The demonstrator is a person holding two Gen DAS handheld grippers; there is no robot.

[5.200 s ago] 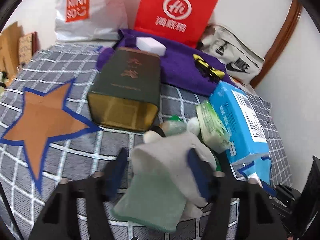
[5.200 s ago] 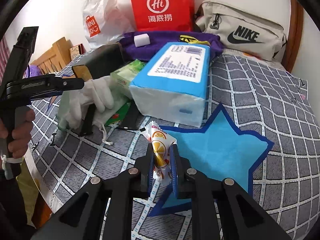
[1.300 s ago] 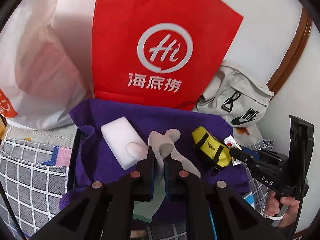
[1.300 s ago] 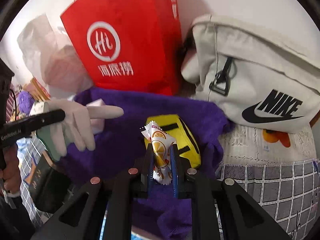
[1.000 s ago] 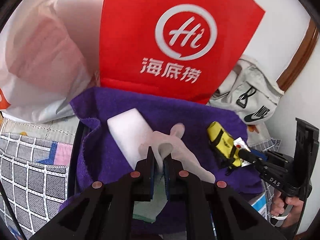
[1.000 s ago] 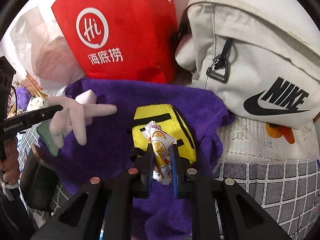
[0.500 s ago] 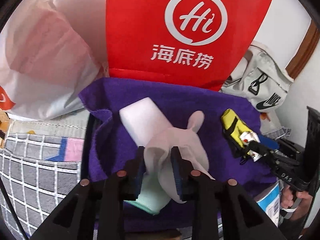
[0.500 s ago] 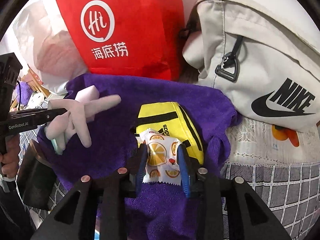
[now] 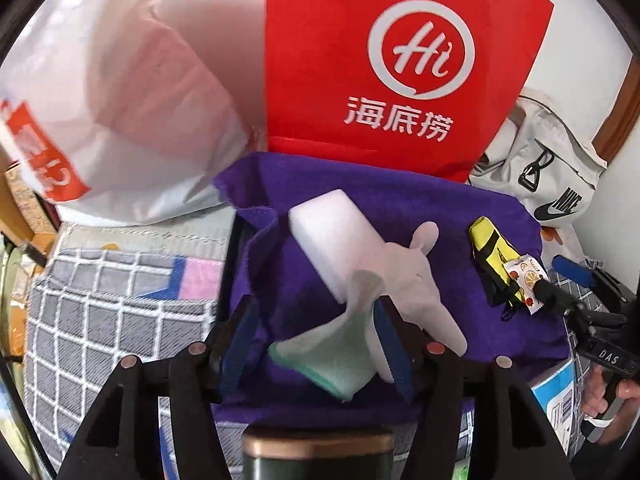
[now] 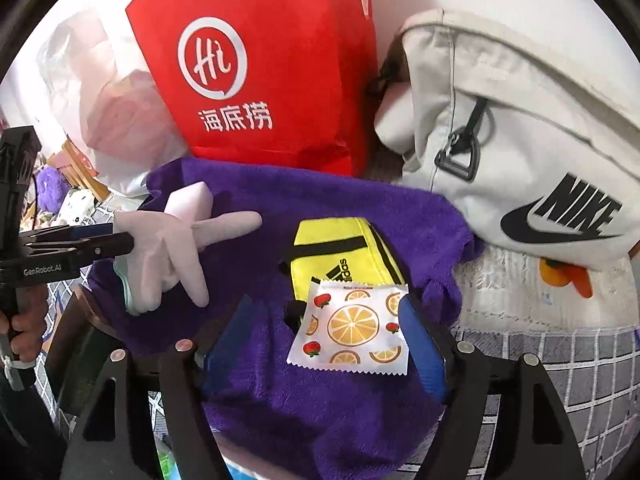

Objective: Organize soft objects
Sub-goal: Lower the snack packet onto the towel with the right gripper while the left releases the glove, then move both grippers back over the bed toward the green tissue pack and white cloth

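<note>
In the left wrist view the left claw (image 9: 316, 344) has just been opening and its jaws stand apart over the purple towel (image 9: 400, 208), with the white glove (image 9: 400, 280) between them, its cuff leaning on the right pad, beside the white sponge (image 9: 332, 224). In the right wrist view the right claw (image 10: 324, 344) has also just been opening; the orange-print packet (image 10: 352, 328) lies loose between the wide jaws, its edge touching the right pad, partly on the yellow pouch (image 10: 340, 248) and the towel.
</note>
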